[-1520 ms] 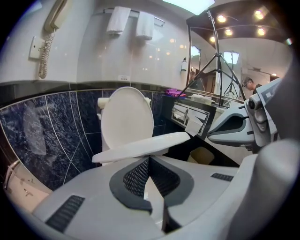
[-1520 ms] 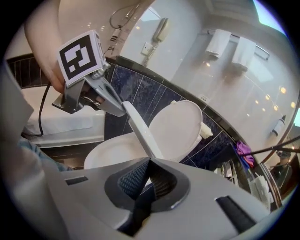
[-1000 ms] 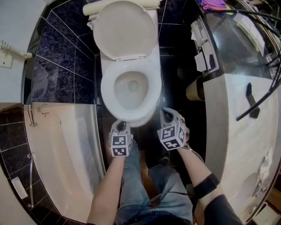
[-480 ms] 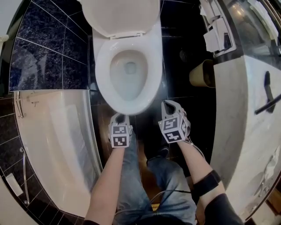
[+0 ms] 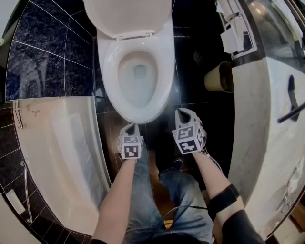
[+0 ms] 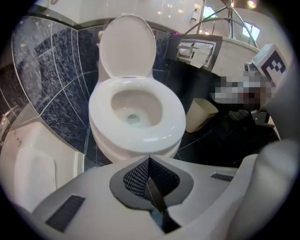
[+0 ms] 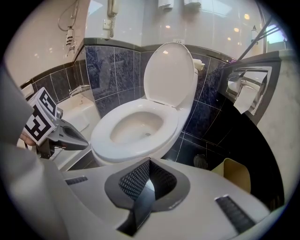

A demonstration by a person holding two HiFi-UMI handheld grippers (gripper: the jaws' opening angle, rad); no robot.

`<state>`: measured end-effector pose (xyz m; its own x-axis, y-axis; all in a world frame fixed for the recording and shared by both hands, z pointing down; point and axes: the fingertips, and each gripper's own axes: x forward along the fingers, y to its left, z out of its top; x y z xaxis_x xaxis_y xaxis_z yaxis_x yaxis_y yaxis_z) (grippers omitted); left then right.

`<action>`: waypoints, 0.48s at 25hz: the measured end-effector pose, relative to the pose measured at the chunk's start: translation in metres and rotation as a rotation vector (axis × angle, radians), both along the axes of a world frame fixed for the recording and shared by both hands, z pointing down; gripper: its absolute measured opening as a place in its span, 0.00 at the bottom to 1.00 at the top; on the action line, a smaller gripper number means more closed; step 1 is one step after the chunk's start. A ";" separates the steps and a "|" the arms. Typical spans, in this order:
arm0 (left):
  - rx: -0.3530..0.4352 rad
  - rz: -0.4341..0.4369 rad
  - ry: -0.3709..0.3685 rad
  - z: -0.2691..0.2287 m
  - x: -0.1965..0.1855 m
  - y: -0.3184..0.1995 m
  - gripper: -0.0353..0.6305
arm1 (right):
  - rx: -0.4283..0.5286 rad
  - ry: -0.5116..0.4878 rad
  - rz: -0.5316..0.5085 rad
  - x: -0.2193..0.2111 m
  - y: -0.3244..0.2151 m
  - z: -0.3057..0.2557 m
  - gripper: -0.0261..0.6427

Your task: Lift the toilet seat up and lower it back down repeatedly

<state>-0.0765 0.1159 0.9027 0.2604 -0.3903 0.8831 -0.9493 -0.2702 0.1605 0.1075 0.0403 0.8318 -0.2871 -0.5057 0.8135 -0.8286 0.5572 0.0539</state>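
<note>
Left gripper (image 5: pixel 132 127) at lower centre: jaws pressed together, nothing between, tips just below the front edge of the seat (image 5: pixel 110 81). Right gripper (image 5: pixel 183 113), to its right: jaws also together, empty, over dark floor (image 5: pixel 200 43). Seat lies flat on the bowl, top centre; lid (image 5: pixel 128 14) upright.

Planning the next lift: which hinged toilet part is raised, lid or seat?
The lid, standing upright at the back; the seat lies flat on the bowl.

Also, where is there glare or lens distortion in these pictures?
Head view: joints between the blue tiles bow. Left gripper view: black corners, a bright streak on the toilet seat. Right gripper view: lamp spots glare on the white wall.
</note>
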 end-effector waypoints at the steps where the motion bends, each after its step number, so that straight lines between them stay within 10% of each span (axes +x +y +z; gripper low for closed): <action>1: 0.004 0.003 0.001 -0.002 0.001 -0.001 0.05 | 0.001 -0.001 0.000 0.000 -0.001 -0.001 0.07; 12: 0.140 0.015 0.064 -0.108 0.000 -0.030 0.05 | 0.031 -0.048 0.021 -0.014 -0.010 -0.076 0.07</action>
